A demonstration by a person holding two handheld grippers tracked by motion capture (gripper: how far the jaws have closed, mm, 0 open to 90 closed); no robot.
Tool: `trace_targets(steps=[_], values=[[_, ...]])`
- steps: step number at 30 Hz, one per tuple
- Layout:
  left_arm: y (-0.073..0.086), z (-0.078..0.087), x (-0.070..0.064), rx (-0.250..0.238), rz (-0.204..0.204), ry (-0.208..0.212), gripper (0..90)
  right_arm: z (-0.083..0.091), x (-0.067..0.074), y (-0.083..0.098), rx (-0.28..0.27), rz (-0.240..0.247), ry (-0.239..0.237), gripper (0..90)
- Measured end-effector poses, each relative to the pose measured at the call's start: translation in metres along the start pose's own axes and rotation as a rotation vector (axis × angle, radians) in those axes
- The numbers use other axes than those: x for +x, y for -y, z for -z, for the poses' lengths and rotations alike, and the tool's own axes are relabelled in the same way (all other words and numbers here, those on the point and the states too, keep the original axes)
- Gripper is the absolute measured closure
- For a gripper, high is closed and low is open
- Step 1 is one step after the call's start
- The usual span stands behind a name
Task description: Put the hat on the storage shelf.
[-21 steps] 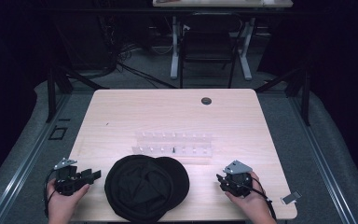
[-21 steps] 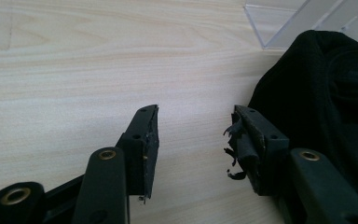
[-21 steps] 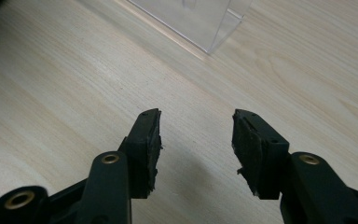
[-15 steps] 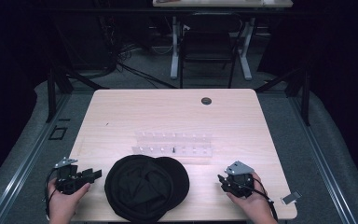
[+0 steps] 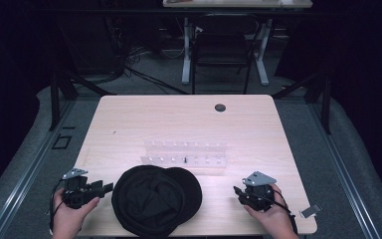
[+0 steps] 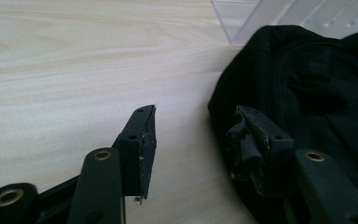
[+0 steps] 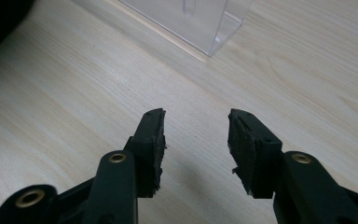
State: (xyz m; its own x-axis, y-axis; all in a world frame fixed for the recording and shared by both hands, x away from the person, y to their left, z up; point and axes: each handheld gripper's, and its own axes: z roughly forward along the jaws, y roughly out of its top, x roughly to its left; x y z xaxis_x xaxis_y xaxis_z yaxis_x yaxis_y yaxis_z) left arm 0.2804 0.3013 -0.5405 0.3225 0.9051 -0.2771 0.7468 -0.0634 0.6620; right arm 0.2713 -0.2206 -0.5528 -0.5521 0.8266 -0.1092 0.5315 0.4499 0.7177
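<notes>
The left gripper lay low over the pale wooden surface, held in the person's left hand, its jaws spread wide with nothing between them. In the left gripper view, bare wood showed in the gap between the jaws, and the round black fabric cap sat just beyond the right-hand jaw, which overlapped the cap's dark edge; whether that jaw touched the fabric could not be told. In the high view the black fabric cap lay directly ahead of the jaw tips, close to them, near the person's edge of the surface.

The right gripper rested in the person's right hand on the other side of the cap, its jaws likewise released and empty. In the right gripper view only wood grain lay between the jaws. Ahead of them, past the tips and a little to the right, stood a corner of the clear plastic rack. A dark sliver of the cap showed far off to the left of the left-hand jaw, well apart from it.

In the high view the clear rack stood just beyond the cap, farther from both pairs of jaws.
</notes>
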Motion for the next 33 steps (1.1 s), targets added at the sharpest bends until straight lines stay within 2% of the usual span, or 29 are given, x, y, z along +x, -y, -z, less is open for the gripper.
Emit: trace_targets(steps=[1, 2, 3, 5, 11, 15, 17, 21, 29, 33], values=[[0.002, 0.004, -0.001, 0.007, 0.011, 0.035, 48.7, 0.000, 0.000, 0.000, -0.006, 0.001, 0.003, 56.0], [0.002, 0.004, -0.001, 0.007, 0.011, 0.035, 50.0, 0.000, 0.000, 0.000, -0.006, 0.001, 0.003, 56.0], [0.004, 0.008, -0.002, 0.008, 0.036, 0.065, 51.3, 0.002, 0.000, 0.000, -0.014, 0.007, 0.017, 56.3], [0.005, 0.012, -0.003, 0.007, 0.047, 0.075, 51.9, 0.003, -0.001, -0.001, -0.014, 0.010, 0.011, 56.7], [0.005, 0.023, -0.005, 0.015, 0.067, 0.085, 54.9, 0.003, -0.001, -0.001, -0.021, 0.004, 0.010, 56.9], [0.004, 0.029, -0.008, 0.045, 0.073, 0.095, 55.2, 0.003, 0.000, -0.001, -0.026, 0.009, 0.008, 56.9], [0.006, 0.031, -0.012, 0.049, 0.094, 0.113, 55.2, 0.003, 0.000, -0.001, -0.024, 0.009, 0.007, 56.9], [0.008, 0.030, -0.015, 0.068, 0.119, 0.133, 55.2, 0.002, 0.001, 0.000, -0.030, 0.004, 0.005, 57.1], [0.015, 0.025, -0.019, 0.098, 0.123, 0.126, 58.3, 0.002, 0.002, -0.001, -0.020, 0.021, 0.001, 57.5], [0.020, 0.022, -0.020, 0.102, 0.134, 0.146, 60.7, 0.002, 0.002, -0.001, -0.020, 0.021, 0.000, 57.5]])
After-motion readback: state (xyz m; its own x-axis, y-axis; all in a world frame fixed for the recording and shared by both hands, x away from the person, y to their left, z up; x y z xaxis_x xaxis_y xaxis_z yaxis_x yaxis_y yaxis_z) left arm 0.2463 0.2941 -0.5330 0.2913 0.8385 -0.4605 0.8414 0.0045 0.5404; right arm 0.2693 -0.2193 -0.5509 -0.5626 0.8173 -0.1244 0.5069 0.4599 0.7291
